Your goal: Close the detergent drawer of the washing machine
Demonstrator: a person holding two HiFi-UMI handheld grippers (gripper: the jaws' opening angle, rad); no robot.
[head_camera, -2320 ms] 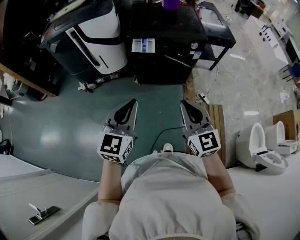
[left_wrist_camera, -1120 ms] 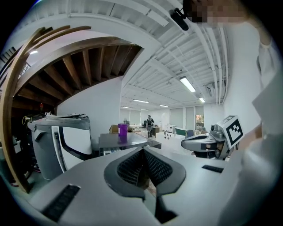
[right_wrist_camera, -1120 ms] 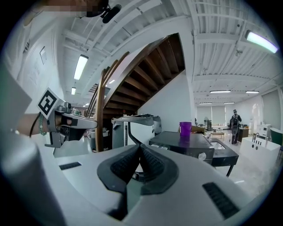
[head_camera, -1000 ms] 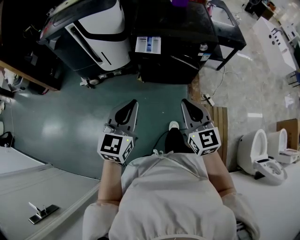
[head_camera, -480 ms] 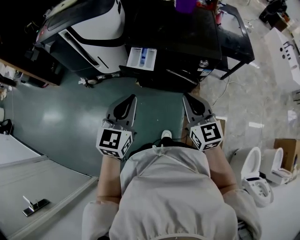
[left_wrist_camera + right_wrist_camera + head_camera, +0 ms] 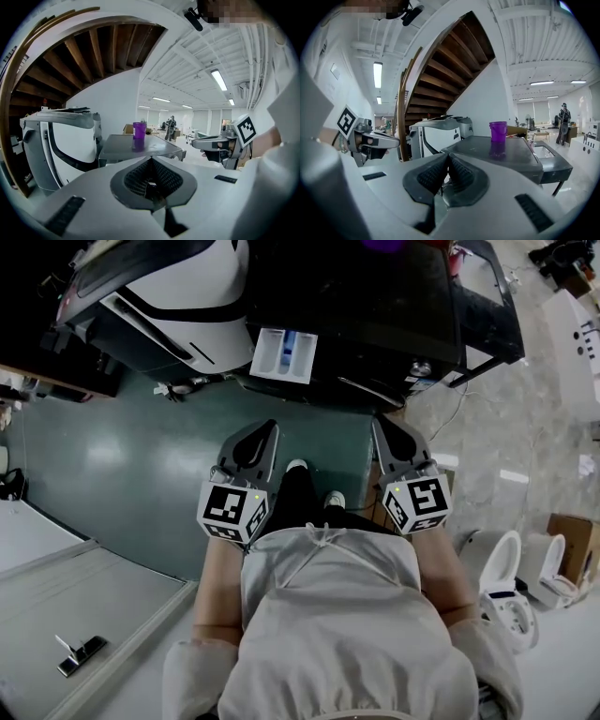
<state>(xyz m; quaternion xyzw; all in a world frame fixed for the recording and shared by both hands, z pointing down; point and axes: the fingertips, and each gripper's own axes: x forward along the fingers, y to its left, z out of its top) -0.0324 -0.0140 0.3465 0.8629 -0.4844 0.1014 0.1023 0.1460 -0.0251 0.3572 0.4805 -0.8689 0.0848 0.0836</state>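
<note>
Ahead of me the detergent drawer (image 6: 284, 354) juts from the washing machine (image 6: 375, 315); my left gripper (image 6: 265, 427) and right gripper (image 6: 382, 425) hang clear, jaws together, empty.

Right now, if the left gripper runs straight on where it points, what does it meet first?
Probably the open detergent drawer sticking out of the washing machine: the left gripper, jaws shut, points at it. Height is unclear, so it could pass over it.

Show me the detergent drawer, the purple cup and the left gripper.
detergent drawer (image 6: 284, 354), head view, open white tray.
purple cup (image 6: 498, 131), right gripper view, side wall.
left gripper (image 6: 266, 430), head view, jaw tips.
</note>
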